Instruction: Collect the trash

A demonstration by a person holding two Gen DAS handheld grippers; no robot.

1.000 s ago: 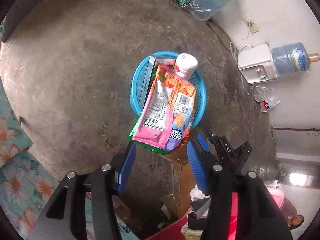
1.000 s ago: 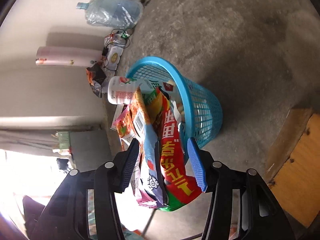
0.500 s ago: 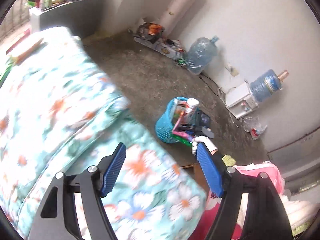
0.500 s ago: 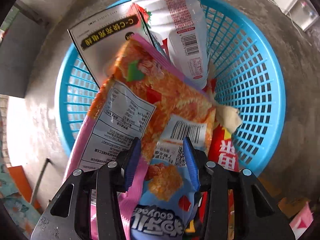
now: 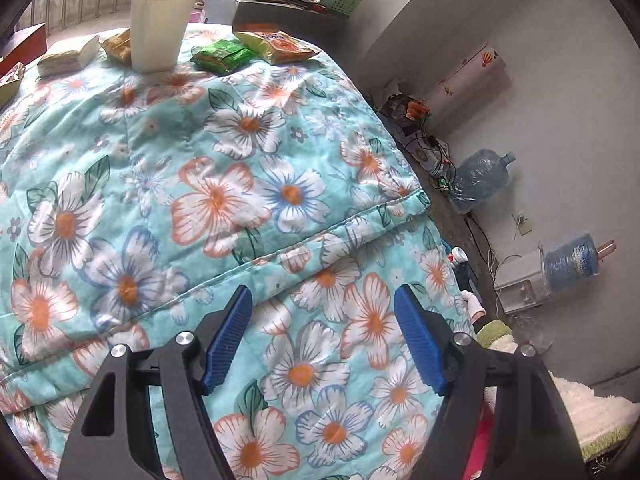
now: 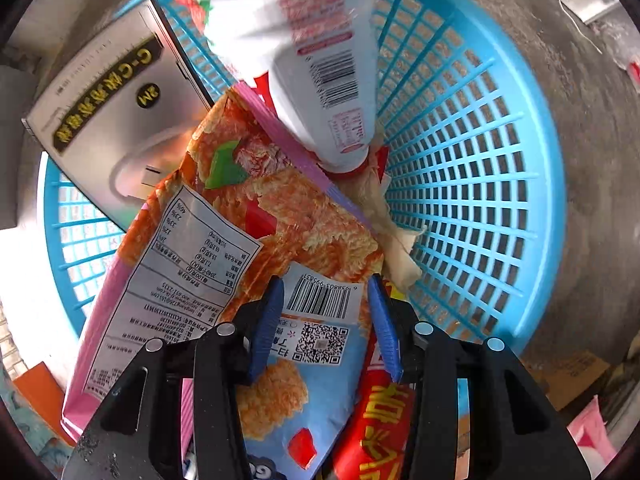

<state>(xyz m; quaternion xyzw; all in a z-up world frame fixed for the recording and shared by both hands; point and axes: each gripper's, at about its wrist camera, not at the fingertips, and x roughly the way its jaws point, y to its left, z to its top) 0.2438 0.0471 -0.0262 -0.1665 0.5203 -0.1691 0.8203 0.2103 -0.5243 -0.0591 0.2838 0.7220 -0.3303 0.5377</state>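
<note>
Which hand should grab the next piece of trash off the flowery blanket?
Probably the left. The left gripper is open over the blanket, facing the green packet, orange packet and paper cup. The right gripper is down at the blue basket over a snack bag.

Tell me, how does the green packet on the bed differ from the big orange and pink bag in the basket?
The green packet is small and lies flat on the flowered quilt; the orange and pink bag is long and leans out over the blue basket's rim. The packet is plain green; the bag shows barcodes and a printed table. Both are snack wrappers.
</note>
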